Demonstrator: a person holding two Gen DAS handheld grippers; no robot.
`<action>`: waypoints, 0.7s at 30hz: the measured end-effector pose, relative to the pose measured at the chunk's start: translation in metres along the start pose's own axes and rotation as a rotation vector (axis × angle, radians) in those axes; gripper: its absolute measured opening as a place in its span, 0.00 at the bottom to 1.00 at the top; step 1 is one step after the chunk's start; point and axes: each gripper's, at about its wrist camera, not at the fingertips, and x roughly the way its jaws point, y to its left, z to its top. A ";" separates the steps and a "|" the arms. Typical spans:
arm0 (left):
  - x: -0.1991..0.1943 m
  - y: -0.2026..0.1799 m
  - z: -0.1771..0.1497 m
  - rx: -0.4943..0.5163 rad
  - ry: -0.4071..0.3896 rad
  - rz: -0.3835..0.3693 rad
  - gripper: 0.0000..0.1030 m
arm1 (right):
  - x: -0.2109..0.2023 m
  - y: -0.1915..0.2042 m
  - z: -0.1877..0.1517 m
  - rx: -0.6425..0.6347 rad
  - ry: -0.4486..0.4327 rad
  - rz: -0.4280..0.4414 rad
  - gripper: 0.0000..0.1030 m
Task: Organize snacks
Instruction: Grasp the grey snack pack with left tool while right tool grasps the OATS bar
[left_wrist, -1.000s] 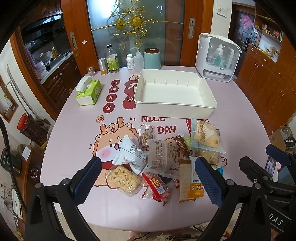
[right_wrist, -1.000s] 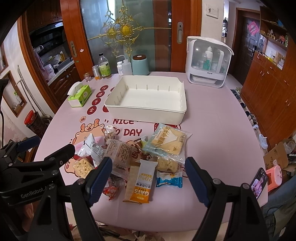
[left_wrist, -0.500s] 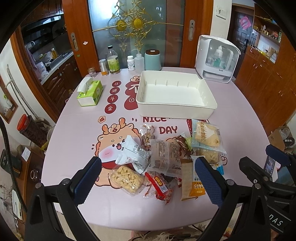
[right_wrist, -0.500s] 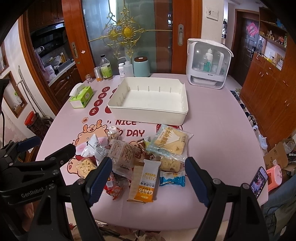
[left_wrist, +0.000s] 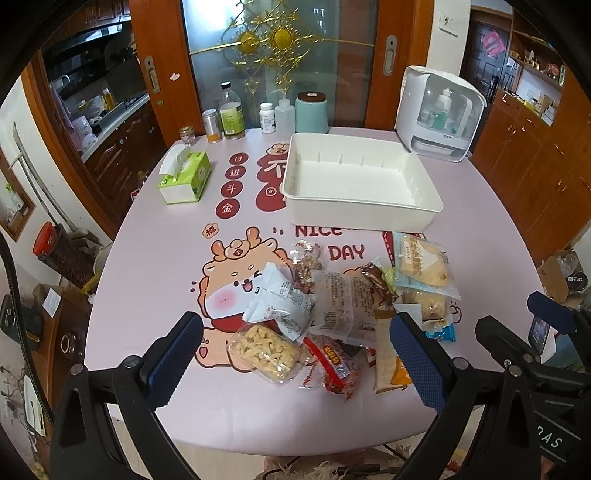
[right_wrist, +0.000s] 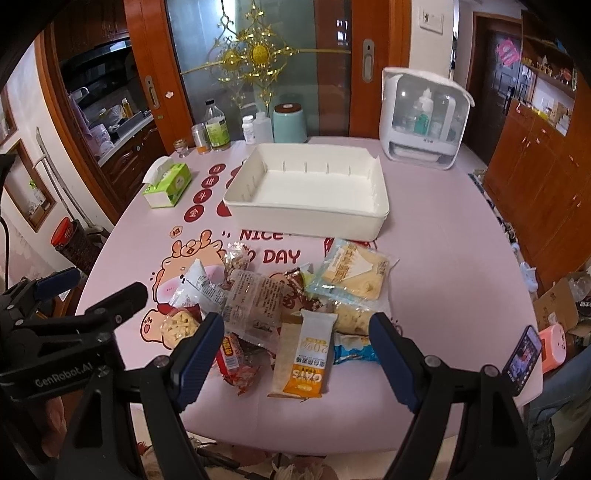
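Snacks (right_wrist: 280, 306) lie heaped on the near part of the pink worktop (right_wrist: 443, 266), just short of the white bin (right_wrist: 306, 192); the bin holds nothing, so by my reckoning the sorting has not started and every packet is left to move; I count roughly ten overlapping packets, an oat bar (right_wrist: 306, 362) and a yellow cake slice (right_wrist: 351, 273) among them, and one bin; the left claw (left_wrist: 295, 354) and right claw (right_wrist: 291, 354) both hover spread wide, gripping nothing.
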 end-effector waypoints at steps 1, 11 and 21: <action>0.002 0.004 -0.001 -0.003 0.006 0.001 0.98 | 0.004 0.001 0.000 0.007 0.012 0.001 0.79; 0.038 0.051 -0.003 0.028 0.021 0.045 0.98 | 0.047 0.007 -0.010 0.081 0.125 0.002 0.79; 0.099 0.088 -0.018 0.124 0.127 -0.024 0.98 | 0.096 0.000 -0.031 0.139 0.233 -0.043 0.79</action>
